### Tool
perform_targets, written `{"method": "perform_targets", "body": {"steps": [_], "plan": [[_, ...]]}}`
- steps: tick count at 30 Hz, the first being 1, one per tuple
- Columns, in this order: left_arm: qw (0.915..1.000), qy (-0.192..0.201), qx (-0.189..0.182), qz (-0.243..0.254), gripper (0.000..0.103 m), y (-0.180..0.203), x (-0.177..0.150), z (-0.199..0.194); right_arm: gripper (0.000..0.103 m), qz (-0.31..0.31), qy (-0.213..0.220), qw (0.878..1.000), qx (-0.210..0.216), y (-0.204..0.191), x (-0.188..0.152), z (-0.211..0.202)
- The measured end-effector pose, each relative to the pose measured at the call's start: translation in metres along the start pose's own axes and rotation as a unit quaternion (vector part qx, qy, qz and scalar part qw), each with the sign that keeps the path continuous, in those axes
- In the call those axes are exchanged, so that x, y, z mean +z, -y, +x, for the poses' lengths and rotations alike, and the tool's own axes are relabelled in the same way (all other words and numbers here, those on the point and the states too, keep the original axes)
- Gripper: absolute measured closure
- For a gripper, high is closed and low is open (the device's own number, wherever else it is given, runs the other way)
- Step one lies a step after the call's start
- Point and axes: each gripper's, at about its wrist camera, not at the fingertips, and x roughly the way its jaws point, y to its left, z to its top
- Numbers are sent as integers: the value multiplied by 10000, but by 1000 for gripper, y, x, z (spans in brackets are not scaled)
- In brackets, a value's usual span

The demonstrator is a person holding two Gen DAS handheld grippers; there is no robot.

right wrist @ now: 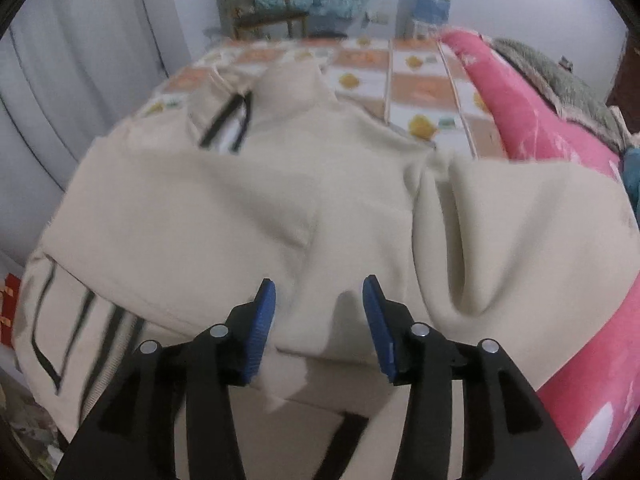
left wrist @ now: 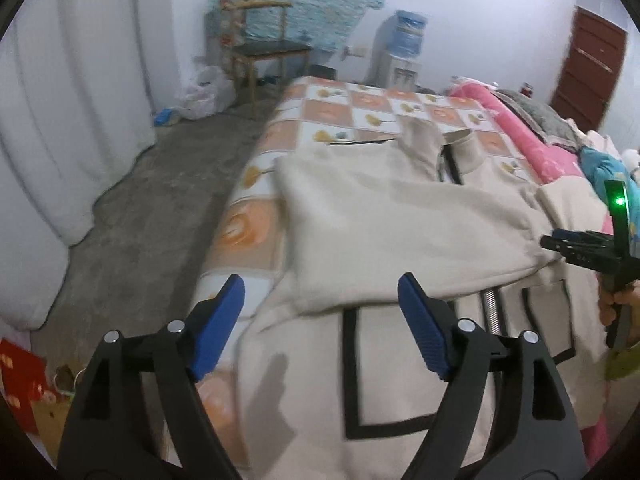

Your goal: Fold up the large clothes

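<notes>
A large cream jacket point(left wrist: 384, 224) with black trim lines lies spread on the bed, one part folded across its upper body. My left gripper point(left wrist: 322, 304) is open and empty, hovering over the jacket's near left part. My right gripper point(right wrist: 320, 312) is open, its blue pads on either side of a raised fold of the same cream jacket point(right wrist: 248, 208) without pinching it. The right gripper also shows in the left wrist view point(left wrist: 576, 246) at the jacket's right edge, held by a hand.
The bed point(left wrist: 360, 108) has an orange and white checked sheet. A pink blanket point(right wrist: 528, 120) and grey cloth lie along its right side. Bare floor point(left wrist: 160, 208), a white curtain, a wooden chair point(left wrist: 264, 52) and a water dispenser point(left wrist: 400, 48) stand beyond.
</notes>
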Motion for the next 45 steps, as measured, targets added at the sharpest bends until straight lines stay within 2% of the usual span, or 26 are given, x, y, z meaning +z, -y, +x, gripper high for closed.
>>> {"method": "perform_targets", "body": {"steps": [3, 5, 8, 11, 13, 14, 15, 18, 20, 21, 22, 24, 29, 33, 36, 38, 40, 44, 45], "plan": [[9997, -91, -246, -18, 24, 14, 22, 23, 57, -80, 77, 9998, 156, -9, 11, 3], [9993, 35, -338, 129, 23, 28, 38, 47, 57, -155, 101, 9994, 301, -16, 16, 13], [9990, 109, -198, 383, 23, 42, 51, 89, 57, -171, 24, 9994, 304, -19, 20, 30], [9992, -223, -30, 315, 23, 39, 56, 133, 57, -117, -87, 9996, 229, -15, 19, 44], [9980, -621, 150, 37, 23, 27, 54, 163, 57, -88, -86, 9997, 203, -12, 18, 48], [9980, -584, 218, -40, 23, 22, 53, 167, 57, -59, -71, 9997, 225, -9, 18, 47], [9988, -375, 305, -12, 22, 20, 52, 165, 57, -34, -81, 9997, 237, -8, 18, 47], [9984, -437, 270, -243, 22, 14, 54, 161, 57, 59, -130, 9997, 182, -4, 19, 40], [9986, -358, 166, -353, 22, 15, 54, 150, 50, 67, -54, 9996, 284, -5, 18, 30], [9989, -304, 105, -333, 22, 19, 55, 144, 42, 71, 22, 9993, 359, -6, 17, 24], [9992, -268, 72, -291, 22, 24, 55, 139, 38, 49, 81, 9991, 417, -8, 15, 19], [9998, -191, 4, -65, 22, 37, 53, 125, 37, -90, 148, 9989, 434, -16, 9, 11], [9988, -180, -177, 415, 19, 73, 38, 109, 37, -306, -11, 9989, 345, -28, -8, 15], [9970, -281, -147, 708, 19, 98, 22, 121, 33, -405, -152, 9989, 168, -33, -19, 27], [9962, -517, -54, 695, 19, 107, 10, 135, 32, -493, -112, 9987, -15, -38, -20, 25], [9960, -648, -58, 619, 18, 107, 5, 142, 32, -458, 21, 9989, 68, -39, -18, 15], [9954, -525, 157, 785, 9, 109, 1, 144, 32, -446, 162, 9989, 60, -38, -16, 7], [9960, -476, 149, 742, 8, 105, 0, 145, 30, -418, -79, 9991, -71, -31, -19, 24], [9959, -487, 147, 751, 8, 105, 0, 145, 24, -405, -65, 9991, -85, -28, -23, 30]]}}
